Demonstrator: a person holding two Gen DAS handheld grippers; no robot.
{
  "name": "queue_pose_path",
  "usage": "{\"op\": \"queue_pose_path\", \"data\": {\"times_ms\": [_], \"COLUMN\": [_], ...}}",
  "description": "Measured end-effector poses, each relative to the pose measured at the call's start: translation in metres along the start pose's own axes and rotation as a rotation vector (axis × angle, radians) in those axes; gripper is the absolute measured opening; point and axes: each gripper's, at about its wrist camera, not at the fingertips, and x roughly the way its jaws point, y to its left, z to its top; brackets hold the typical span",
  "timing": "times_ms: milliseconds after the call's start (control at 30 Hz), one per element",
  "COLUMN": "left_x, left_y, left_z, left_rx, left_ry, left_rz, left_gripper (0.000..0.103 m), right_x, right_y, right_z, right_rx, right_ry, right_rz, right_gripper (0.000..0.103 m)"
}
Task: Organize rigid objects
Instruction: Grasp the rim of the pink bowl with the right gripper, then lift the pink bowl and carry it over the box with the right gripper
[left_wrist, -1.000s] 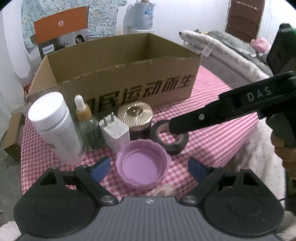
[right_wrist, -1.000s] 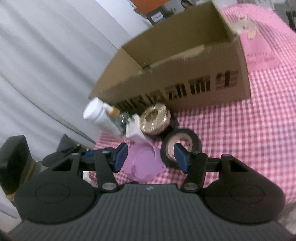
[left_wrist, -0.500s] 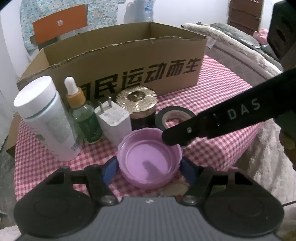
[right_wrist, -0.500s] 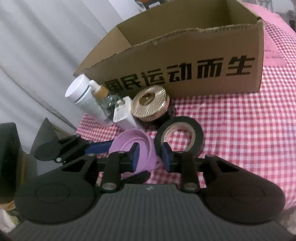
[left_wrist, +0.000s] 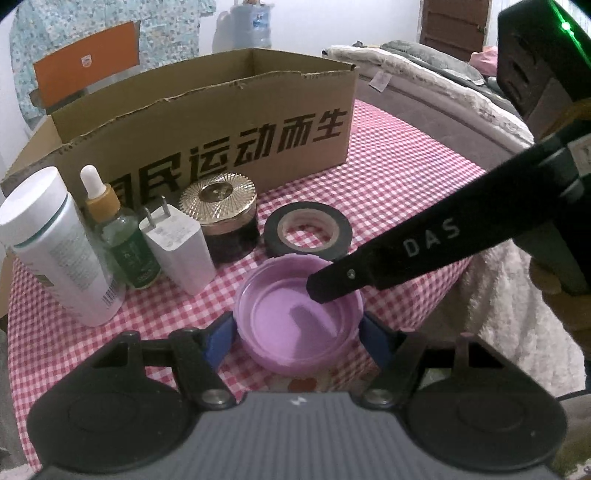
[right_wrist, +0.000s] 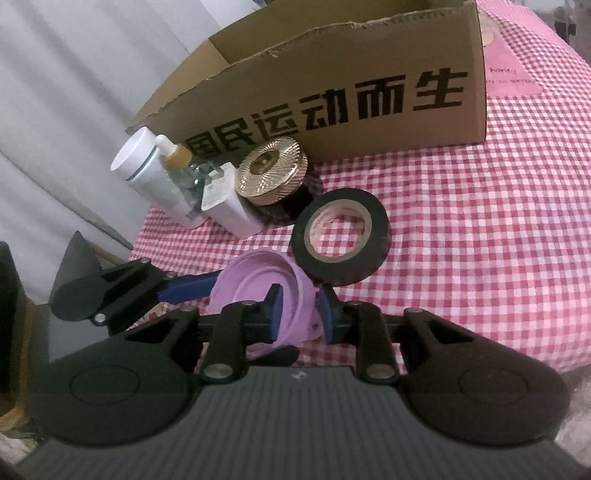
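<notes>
Right wrist: right claw (right_wrist: 298, 308) pinches purple lid's (right_wrist: 258, 284) rim.

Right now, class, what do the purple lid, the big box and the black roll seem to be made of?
Purple lid: likely plastic, smooth with a soft sheen and a moulded rim.
Box: brown cardboard, matte, with a ragged torn top edge.
Black roll: probably vinyl tape, slightly glossy, wound on a pale core that looks like card.

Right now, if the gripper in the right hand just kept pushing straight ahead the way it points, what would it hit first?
The right gripper already pinches the purple lid by its rim. Straight ahead, the roll of black tape lies just beyond, so probably that first, though depth is hard to judge.
</notes>
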Motion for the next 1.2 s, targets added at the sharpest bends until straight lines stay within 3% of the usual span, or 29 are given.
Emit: {"op": "queue_pose_path", "data": {"times_ms": [633, 1200], "left_x": [0.001, -0.043], "left_y": [-0.001, -0.004], "left_z": [0.008, 0.028], "left_rx": [-0.004, 0.014], "left_ry": [0.033, -0.053], "left_rz": [0.036, 0.122], "left_gripper": [0.074, 0.074], "right_x": [-0.004, -0.039], "right_y": [0.004, 0.029], "right_z": [0.005, 0.02], "right_rx": [-0.004, -0.067], "right_ry": [-0.008, -0.104], "right_rz": [0.019, 0.056], "right_gripper": [0.015, 0.016]}}
